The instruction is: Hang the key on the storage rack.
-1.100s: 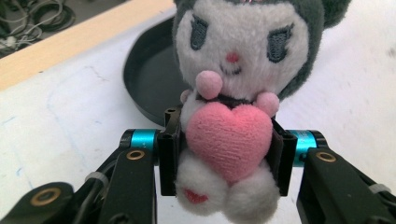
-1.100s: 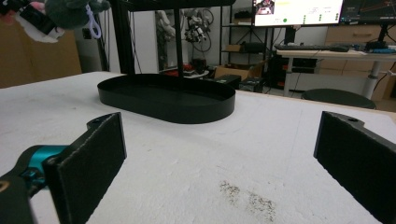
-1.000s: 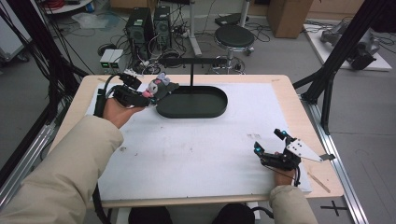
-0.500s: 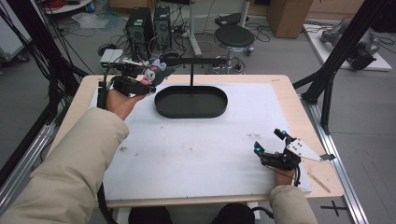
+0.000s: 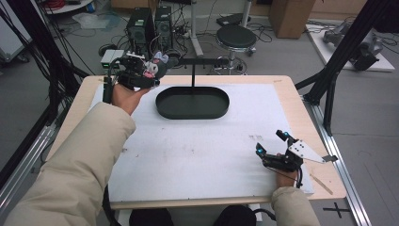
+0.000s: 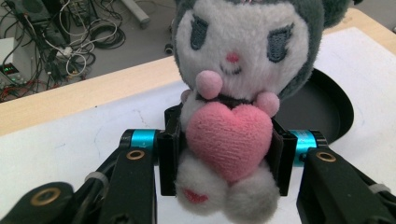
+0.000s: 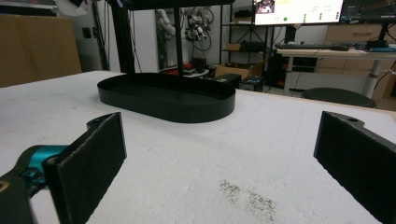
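Observation:
A small plush toy [image 6: 233, 107] with a grey hood, a white face and a pink heart on its chest is clamped between the pads of my left gripper [image 6: 226, 156]. In the high view the left gripper [image 5: 151, 70] holds the plush toy [image 5: 156, 66] in the air at the far left, just left of the black oval tray [image 5: 193, 110] and near its thin post with a crossbar [image 5: 193, 66]. My right gripper [image 5: 270, 143] rests on the white mat near the front right, jaws wide open with nothing between them. The tray [image 7: 168, 100] lies ahead of the right gripper [image 7: 222, 154].
The white mat [image 5: 197, 146] covers most of the wooden table [image 5: 301, 108]. A black frame strut [image 5: 329, 89] stands at the right edge. Computers, cables and a stool [image 5: 237, 37] sit on the floor beyond the far edge.
My left hand has carried the plush toy up and toward the far edge, now level with the post's crossbar. The right gripper has stayed in place.

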`<state>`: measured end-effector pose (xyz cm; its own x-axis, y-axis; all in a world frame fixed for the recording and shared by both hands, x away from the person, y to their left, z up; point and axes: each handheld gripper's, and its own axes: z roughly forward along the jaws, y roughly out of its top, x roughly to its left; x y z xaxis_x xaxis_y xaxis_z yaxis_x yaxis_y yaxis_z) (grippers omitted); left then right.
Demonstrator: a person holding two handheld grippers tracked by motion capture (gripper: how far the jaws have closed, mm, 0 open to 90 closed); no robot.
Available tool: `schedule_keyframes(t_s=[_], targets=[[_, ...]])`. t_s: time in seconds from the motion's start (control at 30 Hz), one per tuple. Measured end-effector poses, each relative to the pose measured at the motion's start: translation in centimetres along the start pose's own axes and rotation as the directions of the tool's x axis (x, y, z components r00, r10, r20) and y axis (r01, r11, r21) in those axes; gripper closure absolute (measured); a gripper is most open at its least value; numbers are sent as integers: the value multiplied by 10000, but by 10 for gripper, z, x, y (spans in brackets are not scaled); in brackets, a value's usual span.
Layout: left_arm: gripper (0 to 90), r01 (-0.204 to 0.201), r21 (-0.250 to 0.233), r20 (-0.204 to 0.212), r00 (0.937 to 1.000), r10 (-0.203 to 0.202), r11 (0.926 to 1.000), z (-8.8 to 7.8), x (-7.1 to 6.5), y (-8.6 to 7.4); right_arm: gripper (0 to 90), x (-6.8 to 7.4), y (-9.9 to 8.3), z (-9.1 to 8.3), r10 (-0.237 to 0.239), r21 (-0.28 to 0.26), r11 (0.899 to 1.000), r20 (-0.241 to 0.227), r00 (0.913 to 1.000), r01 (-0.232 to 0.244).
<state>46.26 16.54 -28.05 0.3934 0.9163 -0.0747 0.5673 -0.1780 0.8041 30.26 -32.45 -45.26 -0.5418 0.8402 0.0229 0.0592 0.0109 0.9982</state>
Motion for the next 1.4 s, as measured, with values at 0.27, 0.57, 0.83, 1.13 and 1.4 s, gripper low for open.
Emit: schedule_keyframes(t_s=[0.27,0.57,0.83,1.13,1.4], targets=[[575,307,-151,-90,9995,-309,9994,10,1,3,14,0,0,0,12,12,10000,-12,10000,-12],[575,727,-206,-446,9963,-735,9971,21,12,1,14,0,0,0,32,17,10000,-26,10000,-32],[575,773,65,-683,9947,-767,9970,24,21,-3,14,0,0,0,66,26,10000,3,10000,-66],[575,807,513,-899,9931,-759,9954,33,30,-22,14,0,0,0,61,26,10000,-6,10000,-61],[574,649,786,-967,9937,-572,9948,39,33,-29,14,0,0,0,63,53,10000,1,10000,-63]])
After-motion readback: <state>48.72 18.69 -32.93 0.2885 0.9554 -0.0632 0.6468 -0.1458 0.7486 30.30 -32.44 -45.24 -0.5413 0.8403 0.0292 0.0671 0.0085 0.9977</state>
